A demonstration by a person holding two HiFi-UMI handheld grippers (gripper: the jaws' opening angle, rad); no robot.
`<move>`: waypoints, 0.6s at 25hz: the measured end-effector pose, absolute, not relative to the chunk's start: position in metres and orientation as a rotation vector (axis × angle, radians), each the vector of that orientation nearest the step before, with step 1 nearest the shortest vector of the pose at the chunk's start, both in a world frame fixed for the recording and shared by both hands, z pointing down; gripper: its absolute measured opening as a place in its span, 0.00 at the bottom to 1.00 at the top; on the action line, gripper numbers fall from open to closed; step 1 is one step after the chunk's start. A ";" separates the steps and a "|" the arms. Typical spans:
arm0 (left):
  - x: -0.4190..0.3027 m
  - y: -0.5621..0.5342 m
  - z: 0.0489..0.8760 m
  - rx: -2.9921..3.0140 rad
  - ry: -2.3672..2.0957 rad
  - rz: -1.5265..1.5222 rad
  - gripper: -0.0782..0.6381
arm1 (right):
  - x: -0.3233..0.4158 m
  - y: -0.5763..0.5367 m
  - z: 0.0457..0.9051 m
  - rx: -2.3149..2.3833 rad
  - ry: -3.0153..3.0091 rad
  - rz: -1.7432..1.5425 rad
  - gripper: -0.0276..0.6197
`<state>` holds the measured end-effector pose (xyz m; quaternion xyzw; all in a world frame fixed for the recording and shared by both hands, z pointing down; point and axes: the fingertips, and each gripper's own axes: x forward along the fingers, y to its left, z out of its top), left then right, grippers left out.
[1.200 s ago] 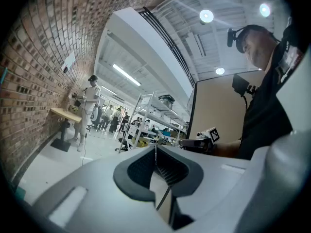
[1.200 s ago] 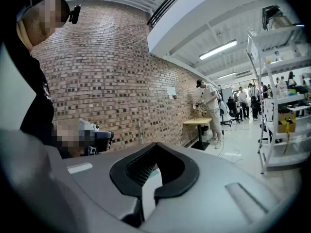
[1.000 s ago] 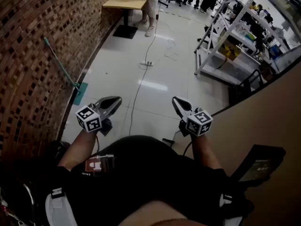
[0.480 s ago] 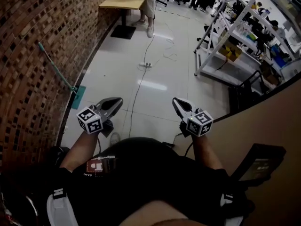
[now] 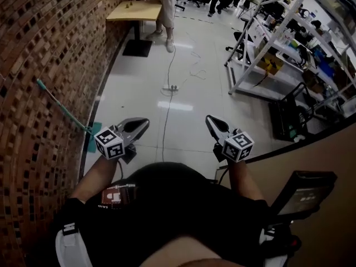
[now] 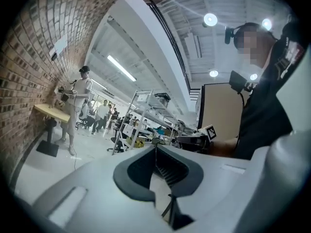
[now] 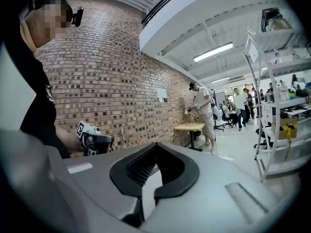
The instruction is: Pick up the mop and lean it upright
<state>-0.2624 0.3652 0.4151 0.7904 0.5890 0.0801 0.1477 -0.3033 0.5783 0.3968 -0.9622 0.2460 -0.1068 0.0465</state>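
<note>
The mop (image 5: 62, 104) is leaning with its teal handle against the brick wall (image 5: 33, 49), its head sitting on the floor (image 5: 178, 121) near the left hand-held gripper (image 5: 143, 122). That gripper and the right hand-held gripper (image 5: 209, 119) are hovering above the floor, jaws pressed together and pinching nothing.

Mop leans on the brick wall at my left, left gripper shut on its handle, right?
Not quite: the left gripper is shut on nothing, as the left gripper view shows. The mop does lean on the brick wall.
</note>
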 end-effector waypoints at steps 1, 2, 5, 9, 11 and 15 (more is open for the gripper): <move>-0.251 0.361 0.415 2.270 1.705 0.232 0.11 | -0.293 0.573 0.396 -2.938 0.742 -0.324 0.06; -0.239 0.358 0.414 2.267 1.714 0.233 0.11 | -0.283 0.569 0.396 -2.940 0.737 -0.325 0.06; -0.210 0.356 0.411 2.264 1.721 0.232 0.11 | -0.257 0.566 0.398 -2.942 0.727 -0.347 0.06; -0.181 0.367 0.409 2.259 1.710 0.236 0.11 | -0.227 0.578 0.402 -2.934 0.726 -0.373 0.06; -0.165 0.376 0.412 2.262 1.700 0.228 0.11 | -0.210 0.589 0.404 -2.932 0.734 -0.379 0.06; -0.126 0.398 0.411 2.302 1.627 0.206 0.11 | -0.163 0.612 0.406 -2.926 0.817 -0.385 0.06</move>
